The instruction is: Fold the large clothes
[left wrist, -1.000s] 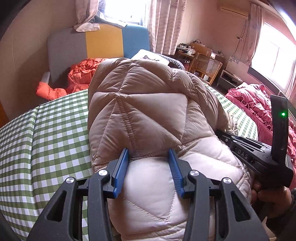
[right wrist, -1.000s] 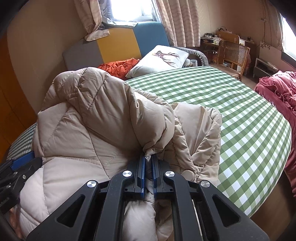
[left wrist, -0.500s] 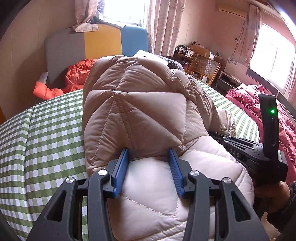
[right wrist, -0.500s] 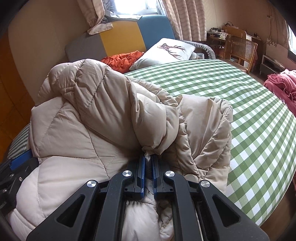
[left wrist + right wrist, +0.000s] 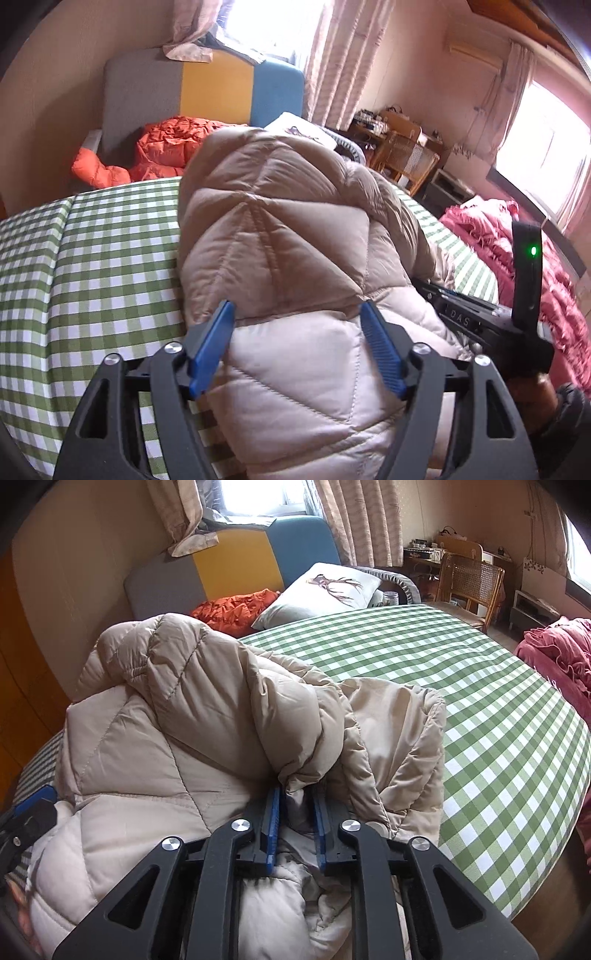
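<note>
Green-checked bed (image 5: pixel 498 738) carries the beige down jacket (image 5: pixel 295 258), folded in a puffy heap near the front edge. Left gripper (image 5: pixel 297 332) jaws just spread wide, off the fold. Right gripper (image 5: pixel 297 812) just parted slightly, fabric loose between. Release after fold, likely.

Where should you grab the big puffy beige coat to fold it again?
Probably the folded-over edge of the beige coat, where the fabric bunches into a thin ridge near the right gripper. Come from the near side, along the bed; the plump quilted panels are likely too fat to pinch.
</note>
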Motion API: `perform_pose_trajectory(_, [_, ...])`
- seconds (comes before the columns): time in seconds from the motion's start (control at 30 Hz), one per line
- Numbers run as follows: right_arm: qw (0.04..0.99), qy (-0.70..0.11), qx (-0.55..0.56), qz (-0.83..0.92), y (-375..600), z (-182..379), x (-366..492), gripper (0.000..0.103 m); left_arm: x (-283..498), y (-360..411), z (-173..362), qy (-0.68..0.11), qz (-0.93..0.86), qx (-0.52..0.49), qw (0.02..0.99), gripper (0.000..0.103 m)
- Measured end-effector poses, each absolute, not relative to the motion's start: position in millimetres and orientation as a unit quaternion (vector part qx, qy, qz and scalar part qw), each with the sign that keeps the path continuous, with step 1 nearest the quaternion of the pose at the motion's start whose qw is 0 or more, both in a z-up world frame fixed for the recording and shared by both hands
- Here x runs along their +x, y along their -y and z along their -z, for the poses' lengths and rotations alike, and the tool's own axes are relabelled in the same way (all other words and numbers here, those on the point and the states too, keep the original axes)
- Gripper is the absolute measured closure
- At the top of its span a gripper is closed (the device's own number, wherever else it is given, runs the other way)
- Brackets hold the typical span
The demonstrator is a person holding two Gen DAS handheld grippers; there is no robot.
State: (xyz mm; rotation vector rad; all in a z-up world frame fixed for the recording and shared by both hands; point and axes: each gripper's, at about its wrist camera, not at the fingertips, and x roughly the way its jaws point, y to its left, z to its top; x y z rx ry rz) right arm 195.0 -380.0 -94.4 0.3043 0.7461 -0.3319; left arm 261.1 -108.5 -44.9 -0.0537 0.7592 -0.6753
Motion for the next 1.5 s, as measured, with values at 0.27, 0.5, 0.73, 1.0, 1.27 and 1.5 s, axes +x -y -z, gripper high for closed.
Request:
perform_pose_trajectory(0.27, [0.908, -0.346, 0.154, 0.18, 381.9, 79.0, 174.8, 0.038, 282.8, 77.8, 49.7, -0.397, 0.315, -0.076, 0.858, 0.025])
perform_pose_trajectory(0.5, [0.895, -0.351, 0.187, 0.203, 399.1, 82.4, 155.5, 0.01, 291.4, 78.8, 64.4, -0.425, 0.327, -0.09, 0.84, 0.019])
perform_pose_trajectory(0.73, [0.88, -0.363, 0.256, 0.168, 417.5, 100.2, 154.4, 0.01, 304.9, 69.8, 79.3, -0.455, 0.337, -0.135, 0.813, 0.015])
perform_pose_trajectory(1.0, [0.867, -0.376, 0.303, 0.123, 426.9, 113.6, 160.4, 0.009, 321.6, 80.0, 92.1, -0.475, 0.36, -0.146, 0.789, 0.011])
perform_pose_trajectory(1.27, [0.86, -0.383, 0.33, 0.068, 428.3, 125.3, 171.5, 0.019, 342.8, 83.1, 116.5, -0.497, 0.392, -0.196, 0.749, 0.008])
perform_pose_trajectory(1.5, [0.859, -0.39, 0.328, 0.043, 424.5, 129.4, 179.4, 0.028, 343.9, 92.1, 117.6, -0.488, 0.407, -0.199, 0.746, 0.017])
